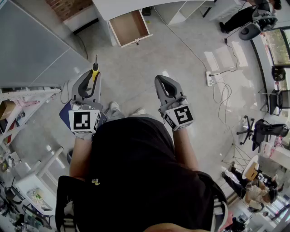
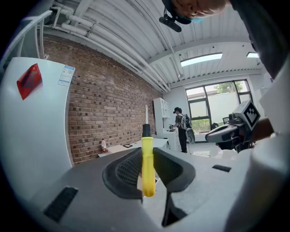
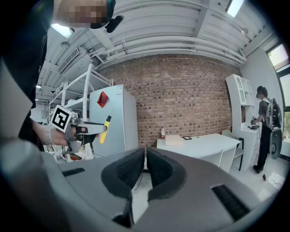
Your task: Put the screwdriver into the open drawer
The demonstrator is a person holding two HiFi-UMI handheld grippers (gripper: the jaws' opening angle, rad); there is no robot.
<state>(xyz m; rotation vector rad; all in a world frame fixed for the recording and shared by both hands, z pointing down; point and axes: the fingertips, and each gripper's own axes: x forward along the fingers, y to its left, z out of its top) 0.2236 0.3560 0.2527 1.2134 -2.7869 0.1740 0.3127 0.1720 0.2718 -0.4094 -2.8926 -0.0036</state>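
My left gripper point(image 1: 92, 78) is shut on a screwdriver point(image 1: 94, 70) with a yellow handle, black collar and thin metal shaft pointing away from me. In the left gripper view the screwdriver point(image 2: 147, 161) stands upright, clamped between the two dark pads. The right gripper point(image 1: 164, 84) is shut with nothing between its jaws; its pads point(image 3: 136, 170) meet in its own view, where the left gripper and the screwdriver point(image 3: 105, 129) show at the left. The open drawer point(image 1: 130, 27), a wooden box with white front, lies on the floor ahead of me, well beyond both grippers.
A white cabinet unit point(image 1: 131, 7) stands behind the drawer, a grey cabinet point(image 1: 31, 50) at the left. A power strip point(image 1: 210, 78) and cables run across the floor at the right. Office chairs point(image 1: 257, 130) and other people stand further right. My feet point(image 1: 122, 110) show between the grippers.
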